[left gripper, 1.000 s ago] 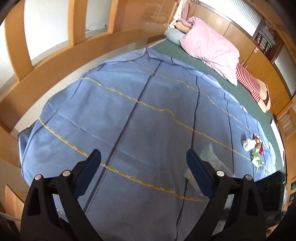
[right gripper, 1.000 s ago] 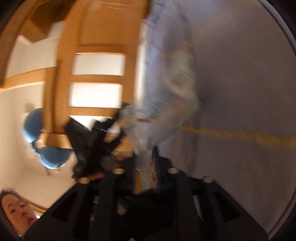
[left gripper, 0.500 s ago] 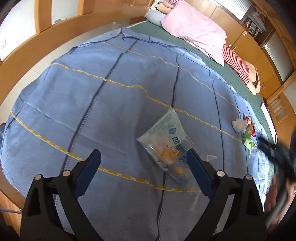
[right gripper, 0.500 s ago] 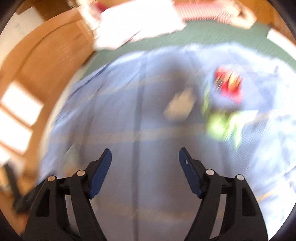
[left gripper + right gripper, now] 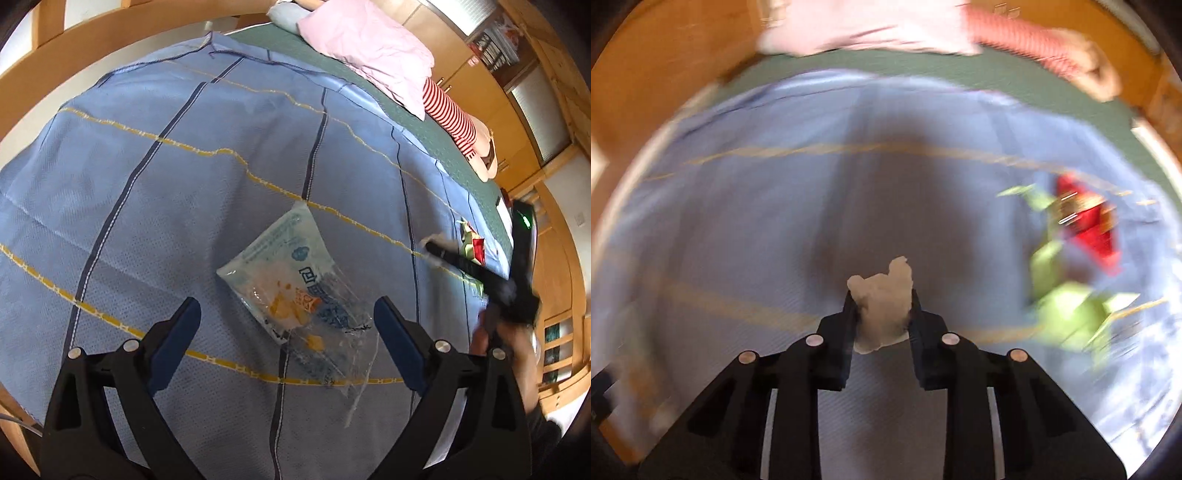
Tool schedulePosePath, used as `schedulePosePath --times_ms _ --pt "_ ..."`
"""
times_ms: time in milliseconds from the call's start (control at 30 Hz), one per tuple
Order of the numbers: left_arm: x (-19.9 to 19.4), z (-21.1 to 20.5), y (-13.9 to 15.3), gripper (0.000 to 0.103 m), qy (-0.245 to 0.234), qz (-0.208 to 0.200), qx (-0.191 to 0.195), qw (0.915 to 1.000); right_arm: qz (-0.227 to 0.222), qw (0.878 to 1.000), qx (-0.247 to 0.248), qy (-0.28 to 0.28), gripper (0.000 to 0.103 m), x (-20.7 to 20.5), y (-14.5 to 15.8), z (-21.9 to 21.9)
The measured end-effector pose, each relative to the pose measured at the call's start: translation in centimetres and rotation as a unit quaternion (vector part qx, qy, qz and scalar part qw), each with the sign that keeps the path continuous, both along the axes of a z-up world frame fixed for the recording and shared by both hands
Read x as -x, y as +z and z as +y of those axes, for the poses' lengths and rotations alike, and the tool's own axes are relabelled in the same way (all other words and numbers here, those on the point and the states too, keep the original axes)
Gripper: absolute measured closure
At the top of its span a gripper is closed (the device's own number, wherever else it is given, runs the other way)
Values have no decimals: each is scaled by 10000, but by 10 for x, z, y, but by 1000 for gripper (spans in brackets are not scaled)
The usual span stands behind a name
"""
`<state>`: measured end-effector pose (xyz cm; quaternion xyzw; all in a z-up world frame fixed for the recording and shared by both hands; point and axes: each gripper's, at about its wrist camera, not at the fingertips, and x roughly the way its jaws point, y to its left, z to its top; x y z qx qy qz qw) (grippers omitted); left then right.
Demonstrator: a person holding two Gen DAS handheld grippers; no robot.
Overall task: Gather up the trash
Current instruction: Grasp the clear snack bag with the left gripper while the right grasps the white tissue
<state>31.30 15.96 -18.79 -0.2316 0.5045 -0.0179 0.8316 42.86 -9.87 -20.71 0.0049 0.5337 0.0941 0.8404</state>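
Now the right gripper (image 5: 881, 306), its jaws just closed, pinches a crumpled white tissue (image 5: 882, 301) above the blue blanket (image 5: 155, 192). Left gripper (image 5: 288, 325) hovers, jaws apart, over a clear plastic wrapper (image 5: 295, 291).

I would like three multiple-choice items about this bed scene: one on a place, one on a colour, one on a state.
1. Where does the clear plastic bag lie?
A. on the pink pillow
B. on the blue blanket
C. on the floor

2. What colour is the wad in the right gripper?
A. white
B. black
C. blue

3. How is the left gripper?
A. shut on the bag
B. shut, empty
C. open

Key: 1 B, the clear plastic bag lies flat on the blue blanket. 2 A, the wad in the right gripper is white. 3 C, the left gripper stands wide apart over the bag.
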Motion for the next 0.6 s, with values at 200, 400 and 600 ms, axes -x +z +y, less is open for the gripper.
schedulePosePath --times_ms 200,400,600 --pt "-1 27 -9 9 653 168 422 9968 450 9838 -715 1583 76 74 1 70" --pt "-6 33 -14 9 676 211 549 9960 1005 9576 -1177 2429 76 137 0 99" --pt "-1 15 -18 9 134 558 331 9978 547 9849 -548 1547 76 149 19 42"
